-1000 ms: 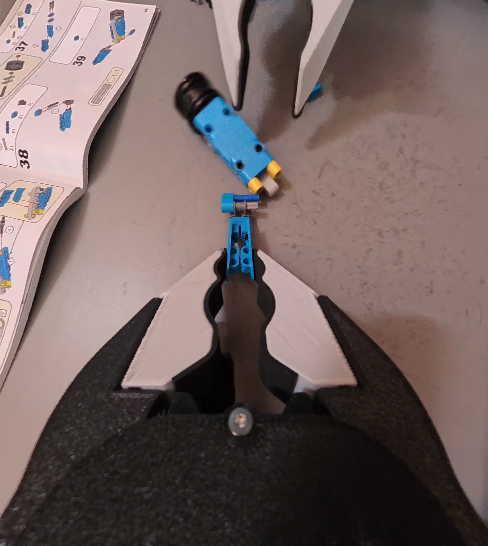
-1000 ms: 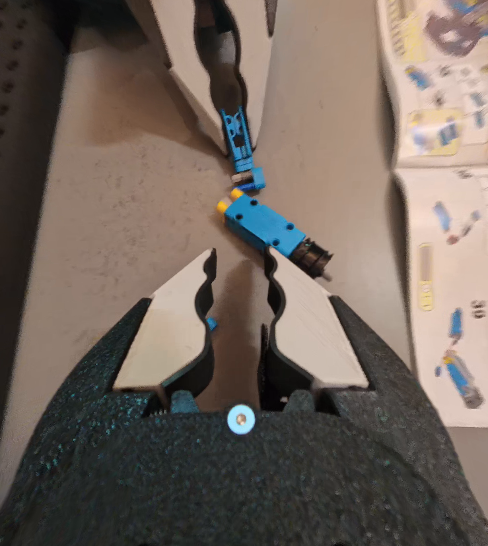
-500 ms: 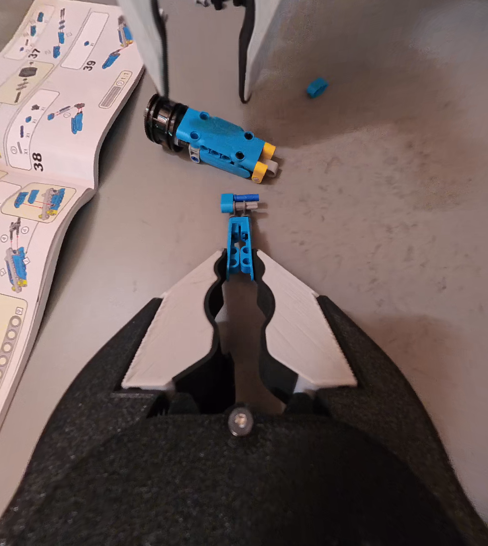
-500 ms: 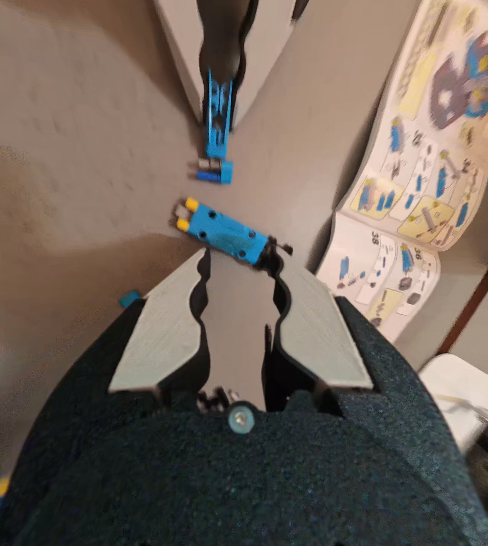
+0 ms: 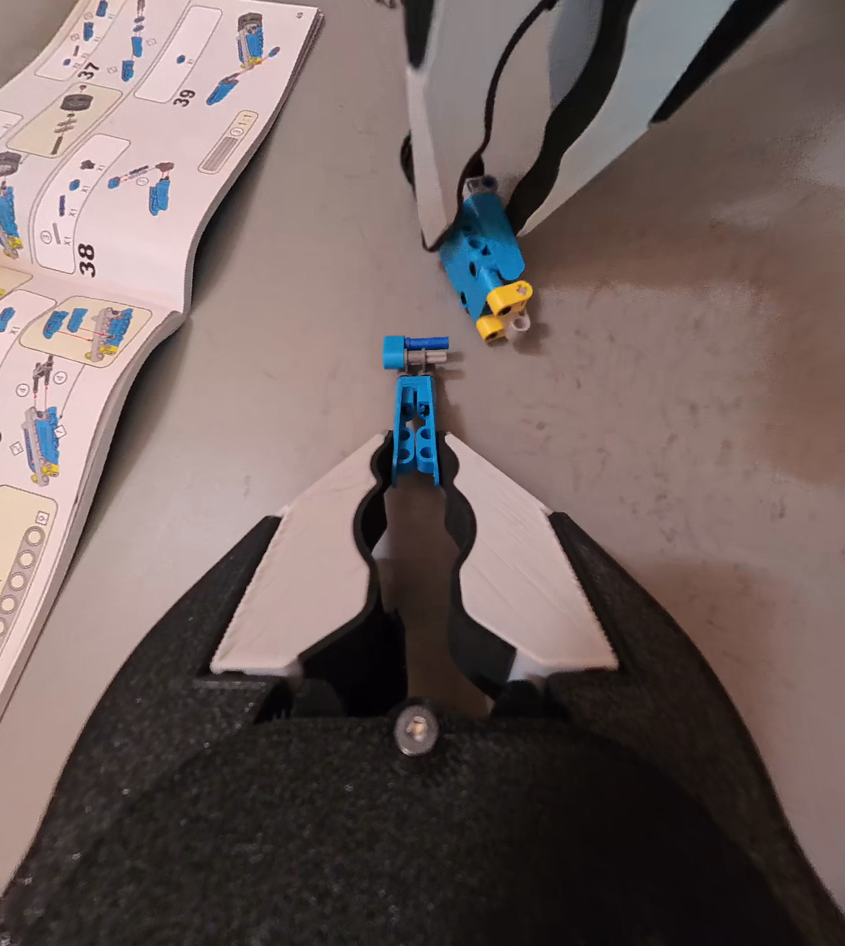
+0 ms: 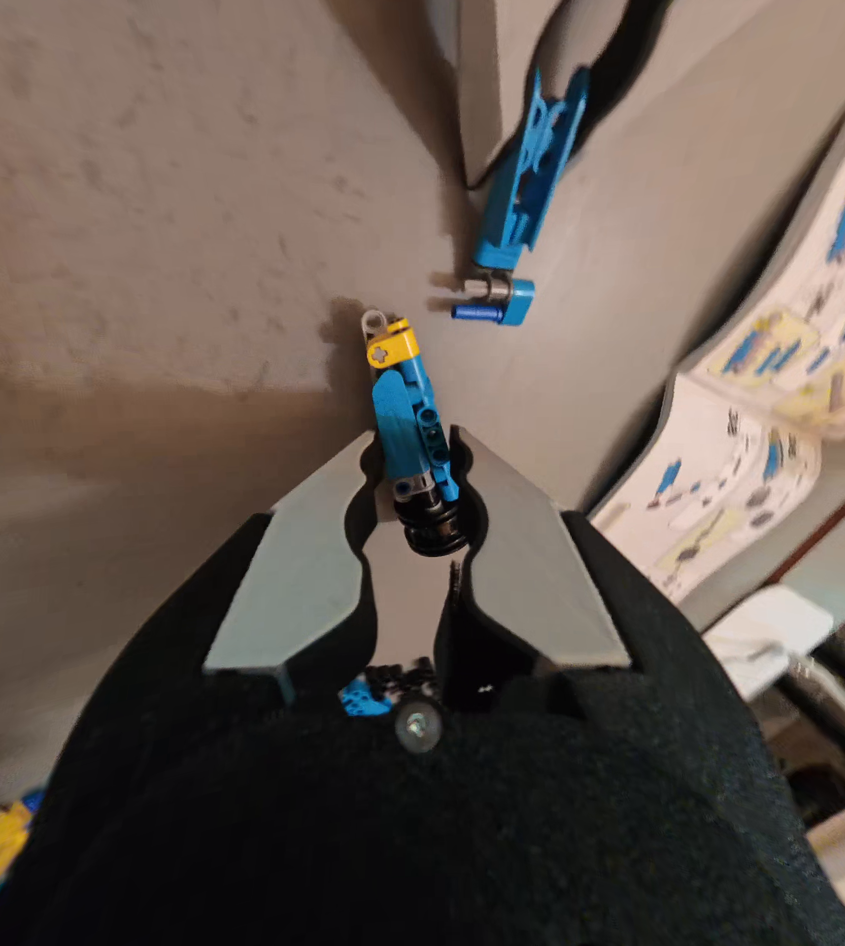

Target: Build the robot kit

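Two grippers meet over a grey tabletop (image 5: 717,409), each pinching a small brick-built part. In the left wrist view, an open instruction booklet (image 5: 77,256) fills the upper left of the frame, its pages curling up at the spine. At the centre, the left gripper (image 5: 415,450) has its white fingers pressed onto a narrow blue beam (image 5: 415,430) that points away from the camera; at the beam's far end sits a small crosswise piece of light blue, dark blue and grey pins (image 5: 412,350). To the upper right, the right gripper (image 5: 476,225) reaches in from the top edge, its fingers closed on a blue block assembly (image 5: 481,251) with yellow connectors at its near end, just beside the pin piece but apart from it. In the right wrist view, loose yellow and blue parts (image 6: 0,839) lie blurred in the lower left corner. At the centre, the right gripper (image 6: 412,445) clamps the blue block assembly (image 6: 405,409), whose black ribbed wheel end sits back between the fingers while the yellow end points forward. Upper right of centre, the left gripper (image 6: 512,169) holds the blue beam (image 6: 522,179), tilted, with its pin piece (image 6: 497,302) near the yellow tip. The booklet (image 6: 768,409) runs down the right edge, blurred.
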### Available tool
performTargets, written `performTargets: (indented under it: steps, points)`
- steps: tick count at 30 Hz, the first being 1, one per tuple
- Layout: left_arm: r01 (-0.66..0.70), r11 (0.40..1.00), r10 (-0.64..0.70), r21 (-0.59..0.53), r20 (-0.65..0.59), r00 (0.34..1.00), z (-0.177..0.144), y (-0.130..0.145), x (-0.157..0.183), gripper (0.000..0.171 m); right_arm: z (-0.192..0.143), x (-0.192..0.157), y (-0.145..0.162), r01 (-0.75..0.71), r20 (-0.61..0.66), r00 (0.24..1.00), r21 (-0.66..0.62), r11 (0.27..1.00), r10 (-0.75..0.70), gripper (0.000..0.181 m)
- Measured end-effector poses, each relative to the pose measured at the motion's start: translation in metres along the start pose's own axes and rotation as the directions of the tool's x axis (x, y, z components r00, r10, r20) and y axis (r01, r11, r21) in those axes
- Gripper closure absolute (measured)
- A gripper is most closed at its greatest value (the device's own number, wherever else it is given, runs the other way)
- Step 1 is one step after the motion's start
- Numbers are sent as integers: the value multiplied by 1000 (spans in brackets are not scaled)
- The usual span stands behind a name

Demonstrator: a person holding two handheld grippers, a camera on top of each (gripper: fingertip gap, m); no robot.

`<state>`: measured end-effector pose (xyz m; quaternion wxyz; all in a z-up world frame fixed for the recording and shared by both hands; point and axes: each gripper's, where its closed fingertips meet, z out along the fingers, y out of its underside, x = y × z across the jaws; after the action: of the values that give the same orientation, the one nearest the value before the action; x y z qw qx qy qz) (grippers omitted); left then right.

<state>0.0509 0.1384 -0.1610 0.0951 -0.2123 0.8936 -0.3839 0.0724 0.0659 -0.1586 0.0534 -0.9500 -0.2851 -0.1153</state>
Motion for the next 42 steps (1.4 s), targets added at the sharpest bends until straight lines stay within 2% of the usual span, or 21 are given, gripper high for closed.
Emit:
performTargets:
  steps: [3, 6, 9, 12, 14, 16, 17, 22, 23, 26, 29, 33, 36, 39, 42]
  points:
    - [7, 1000, -7, 1, 2, 1000, 0, 0, -1, 156, -2, 0, 3, -122, -156, 980, 22, 992, 124, 157]
    - [16, 1000, -16, 2, 17, 1000, 0, 0, -3, 156, -8, 9, 0, -251, -313, 905, 151, 956, 287, 157]
    - [14, 1000, -14, 2, 26, 1000, 0, 0, -4, 156, -9, 4, -7, -342, -324, 840, 306, 889, 435, 156]
    - [13, 1000, -14, 1, 27, 1000, 0, 0, -4, 156, -10, -8, 3, -369, -318, 833, 293, 882, 453, 155]
    - [12, 1000, -12, 1, 29, 1000, 0, 0, -4, 156, -16, -15, -3, -388, -246, 836, 370, 845, 491, 154]
    - [13, 1000, -13, 1, 28, 1000, 0, 0, -4, 156, -21, -30, -19, -452, -42, 849, 462, 763, 527, 152]
    - [16, 1000, -16, 2, 26, 1000, 0, 0, -4, 156, -25, -32, -21, -471, 10, 846, 483, 738, 534, 145]
    - [13, 1000, -13, 0, 30, 999, 0, 0, -4, 156, -57, -22, -25, -522, 146, 807, 628, 577, 571, 142]
    - [13, 1000, -13, -1, 30, 999, 0, 0, -4, 156, -56, -24, -26, -527, 168, 810, 629, 571, 562, 141]
    - [14, 1000, -14, -2, 32, 999, 0, 0, -4, 156, -43, -32, -25, -507, 161, 835, 597, 622, 526, 140]
    - [10, 1000, -10, -3, 35, 999, 0, 0, -4, 156, -41, -39, -33, -525, 222, 837, 585, 618, 501, 138]
    - [5, 1000, -5, -5, 39, 999, 0, 0, -4, 156, -29, -35, -30, -534, 201, 831, 549, 643, 519, 144]
    - [8, 1000, -7, -5, 37, 999, 0, 0, -4, 156, -34, -38, -32, -527, 218, 838, 564, 637, 501, 149]
    - [5, 1000, -5, -6, 38, 999, 0, 0, -4, 156, -50, -28, -36, -502, 184, 836, 638, 584, 517, 149]
    - [4, 1000, -4, -7, 35, 999, 0, 0, -3, 156, -43, -22, -35, -553, 234, 811, 609, 569, 537, 138]
